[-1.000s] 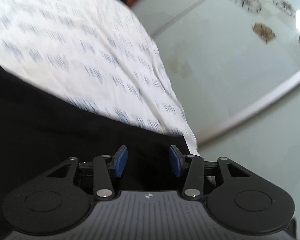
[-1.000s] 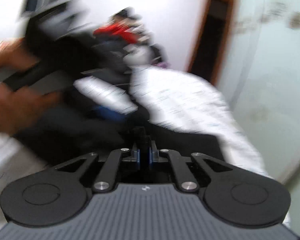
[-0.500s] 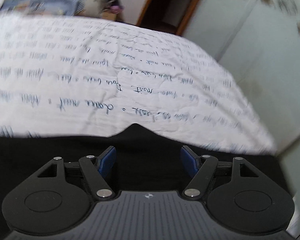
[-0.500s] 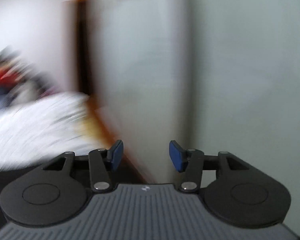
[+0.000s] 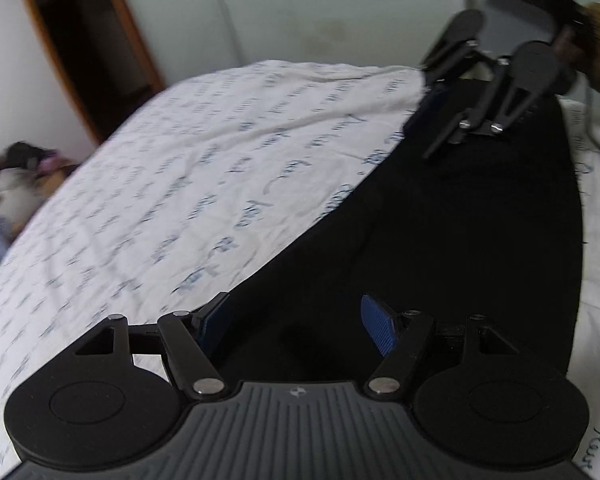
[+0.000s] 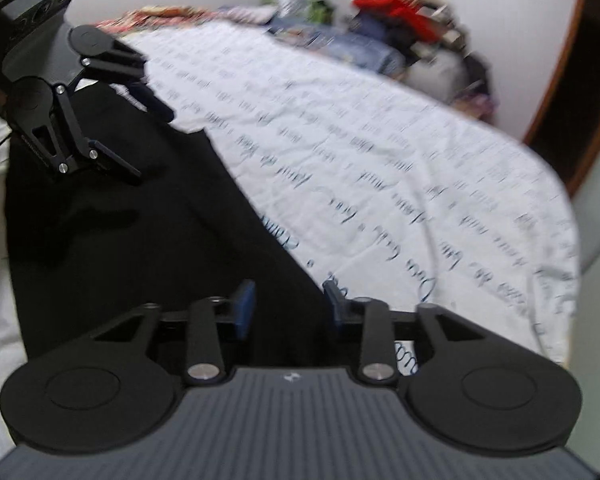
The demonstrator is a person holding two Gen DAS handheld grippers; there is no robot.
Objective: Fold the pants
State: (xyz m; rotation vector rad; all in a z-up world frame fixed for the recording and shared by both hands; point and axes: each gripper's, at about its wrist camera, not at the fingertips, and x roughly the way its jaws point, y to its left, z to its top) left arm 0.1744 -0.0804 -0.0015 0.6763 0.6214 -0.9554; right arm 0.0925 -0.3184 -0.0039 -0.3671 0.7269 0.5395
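One pair of black pants point(image 5: 460, 240) lies flat as a long dark band on the bed sheet point(image 5: 220, 168), white with blue script, running from one gripper to the other; no crosswise fold is visible yet. Both grippers hover at opposite ends of the band. The left gripper point(image 5: 296, 322) has its blue pads spread wide over the near end, nothing pinched between them. The right gripper point(image 6: 288, 308) has just been narrowing its jaws, yet a gap remains and the pads press on no cloth; the pants' edge lies below them. The step in hand appears to be repositioning between folds, each tool lining up on an end. The next move probably calls for lowering the pads onto the fabric edge, pinching both layers together, and carrying one end over toward the other without dragging the sheet. No containers appear; a blurred heap of clothes point(image 6: 400, 20) lies beyond the bed.
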